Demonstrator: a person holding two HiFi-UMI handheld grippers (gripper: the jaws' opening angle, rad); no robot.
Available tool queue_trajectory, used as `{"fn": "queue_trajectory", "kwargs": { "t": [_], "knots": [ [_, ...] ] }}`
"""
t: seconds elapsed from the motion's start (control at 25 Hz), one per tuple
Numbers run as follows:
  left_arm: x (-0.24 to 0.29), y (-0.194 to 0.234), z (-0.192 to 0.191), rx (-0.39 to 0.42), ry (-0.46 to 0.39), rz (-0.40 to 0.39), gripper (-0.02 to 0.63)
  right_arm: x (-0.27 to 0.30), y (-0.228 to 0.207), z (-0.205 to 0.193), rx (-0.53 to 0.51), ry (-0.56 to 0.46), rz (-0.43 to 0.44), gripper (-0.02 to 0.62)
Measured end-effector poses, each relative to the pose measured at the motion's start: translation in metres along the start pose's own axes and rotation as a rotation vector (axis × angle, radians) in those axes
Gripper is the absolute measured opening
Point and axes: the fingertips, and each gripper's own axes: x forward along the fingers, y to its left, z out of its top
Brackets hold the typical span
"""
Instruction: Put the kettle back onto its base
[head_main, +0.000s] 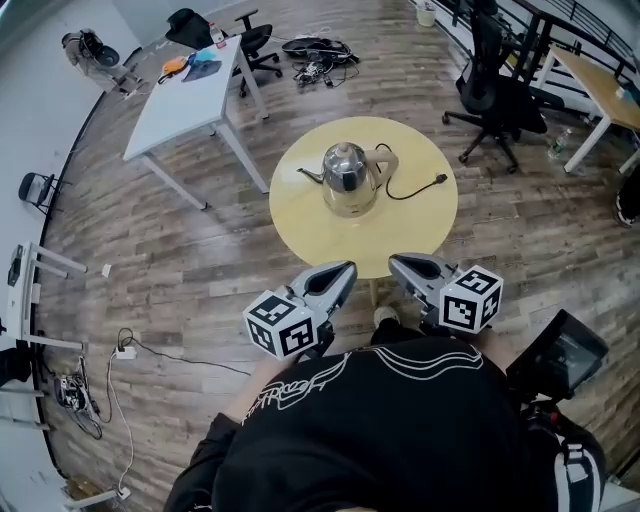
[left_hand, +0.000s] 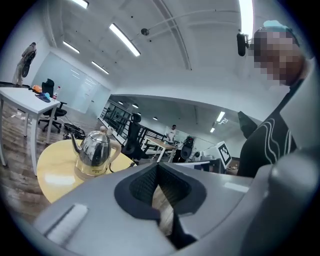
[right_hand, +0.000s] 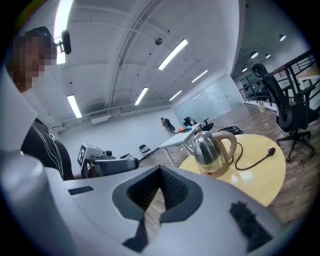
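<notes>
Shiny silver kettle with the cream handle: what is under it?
A cream round base, standing on the round yellow table. The shiny silver kettle covers the base's top, so that stays unseen.

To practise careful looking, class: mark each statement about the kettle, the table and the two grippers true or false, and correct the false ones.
1. The kettle stands upright on the round table. True.
2. The left gripper holds the kettle. False: its jaws are shut on nothing, apart from the kettle.
3. The right gripper is shut and empty. True.
4. The plug hangs off the table. False: it lies on the tabletop.
</notes>
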Motion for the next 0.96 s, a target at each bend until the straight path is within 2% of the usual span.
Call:
{"fn": "queue_trajectory", "kwargs": {
  "t": [0.44, 0.64, 0.96],
  "knots": [
    [0.001, -0.004, 0.000, -0.043, -0.005, -0.032, 0.005, 0.002, 0.004, -0.013, -0.009, 0.048, -0.041, 0.005],
    [0.008, -0.003, -0.003, -0.102, -0.006, -0.067, 0.005, -0.001, 0.004, -0.014, 0.017, 0.027, -0.015, 0.005],
    [0.012, -0.003, -0.005, -0.138, -0.020, -0.089, 0.005, 0.002, 0.001, -0.021, 0.030, 0.039, -0.020, 0.005]
  ]
}}
